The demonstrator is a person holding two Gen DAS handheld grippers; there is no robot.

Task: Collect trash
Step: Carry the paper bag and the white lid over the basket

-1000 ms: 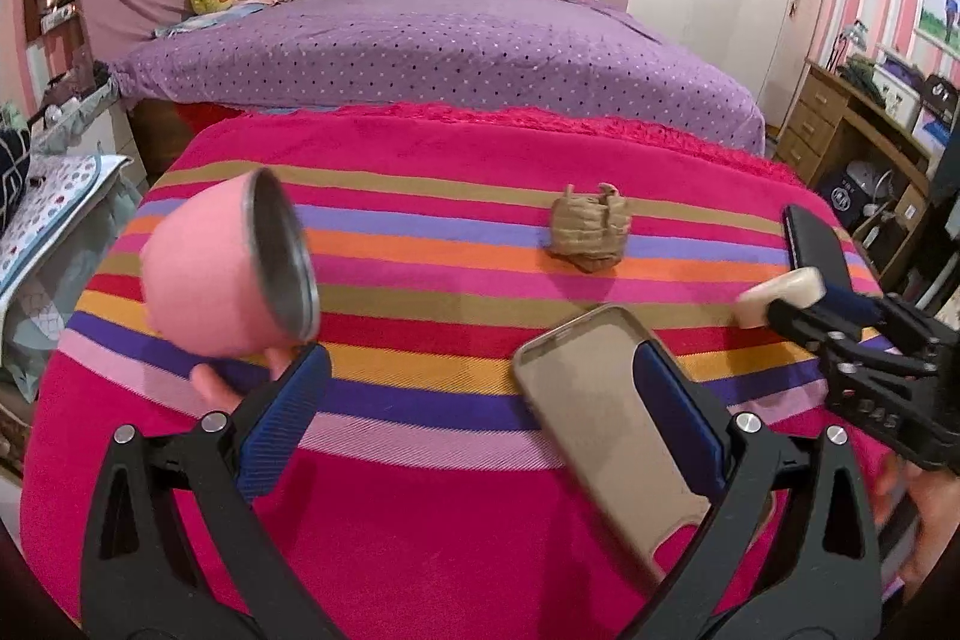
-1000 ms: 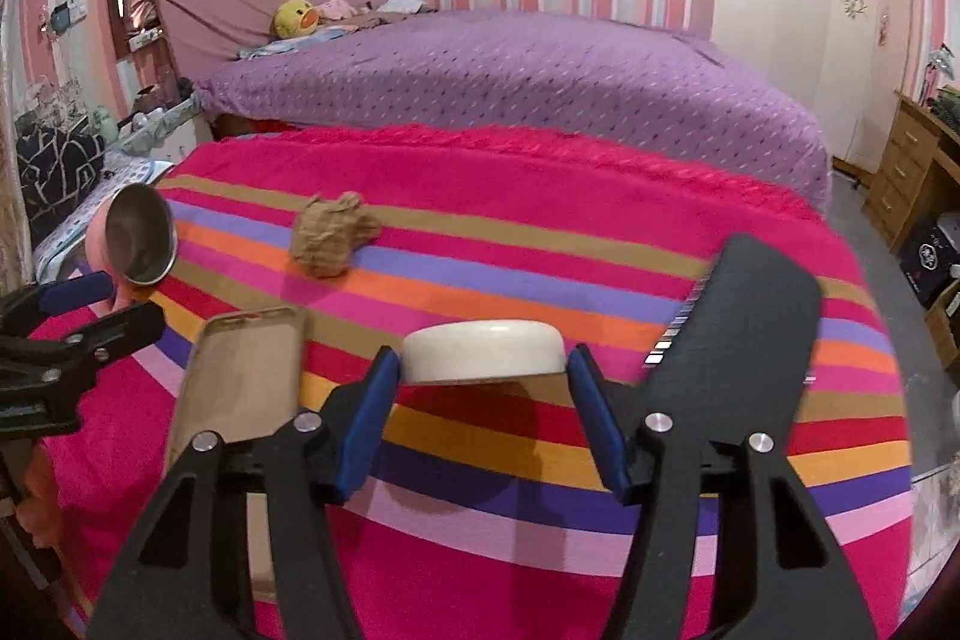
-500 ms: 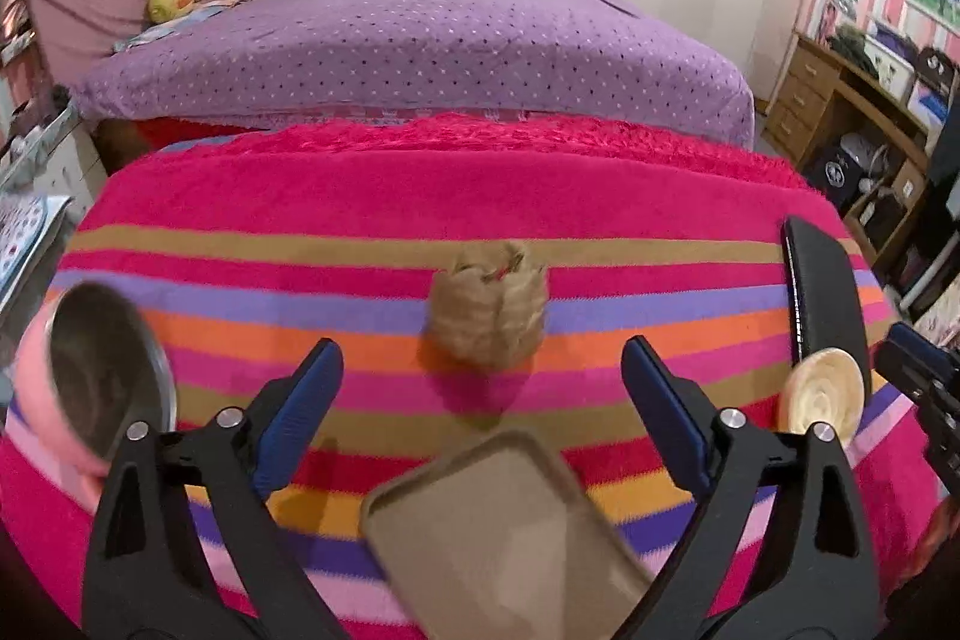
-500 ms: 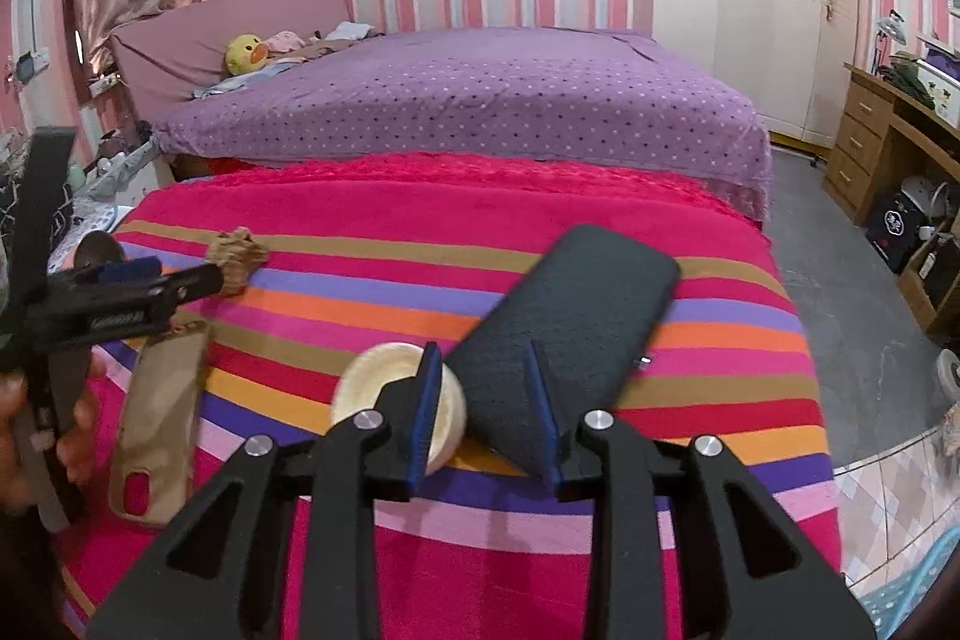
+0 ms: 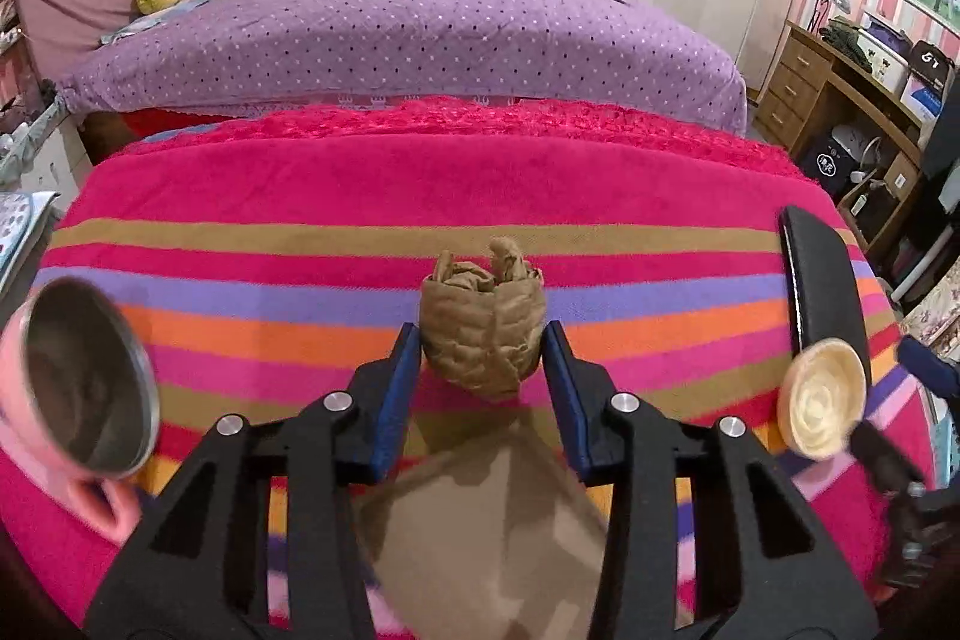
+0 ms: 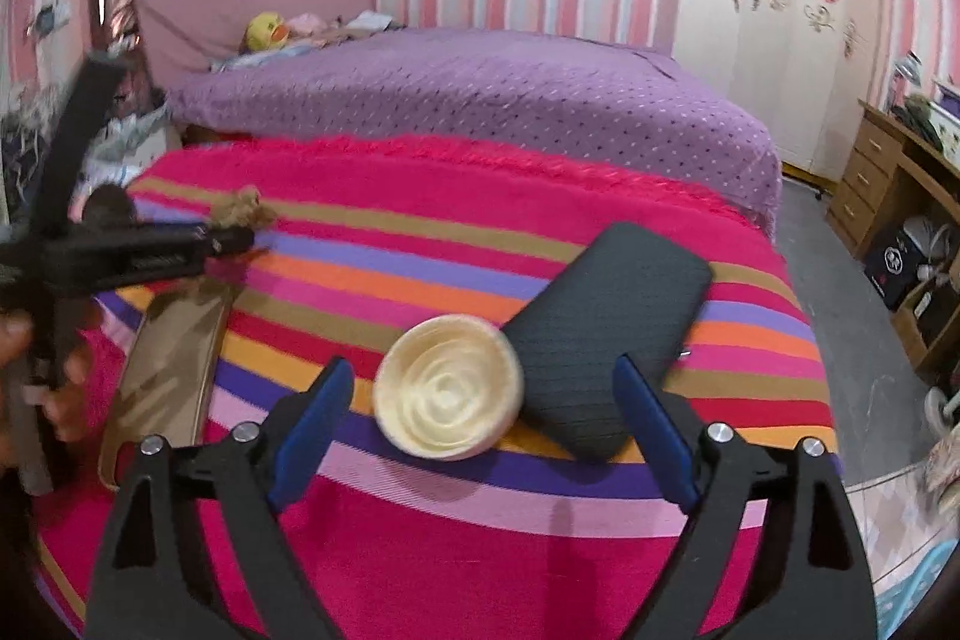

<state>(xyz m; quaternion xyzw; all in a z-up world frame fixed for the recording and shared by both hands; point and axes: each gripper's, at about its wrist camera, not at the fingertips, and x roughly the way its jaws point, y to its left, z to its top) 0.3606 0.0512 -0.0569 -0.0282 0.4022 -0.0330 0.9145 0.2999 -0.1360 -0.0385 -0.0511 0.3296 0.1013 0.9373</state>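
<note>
The left gripper is seen low in the middle of its own frame, and its jaws have just been closing in on 1 crumpled brown paper wad. Both blue pads look pressed right up against the sides of the wad, so it's gripped, sitting dead centre of the frame on the striped blanket. The wad is pretty much a lump, so no real long axis can be made out; its open, scrunched end points toward the top of the frame.

The right gripper has just been opened up wide and nothing is clamped. 1 cream round lid is lying between its pads, apparently touching neither.

Counted on the blanket: 1 wad, 1 lid, 1 black case, 1 tan phone case, 1 pink cup at the left edge.
</note>
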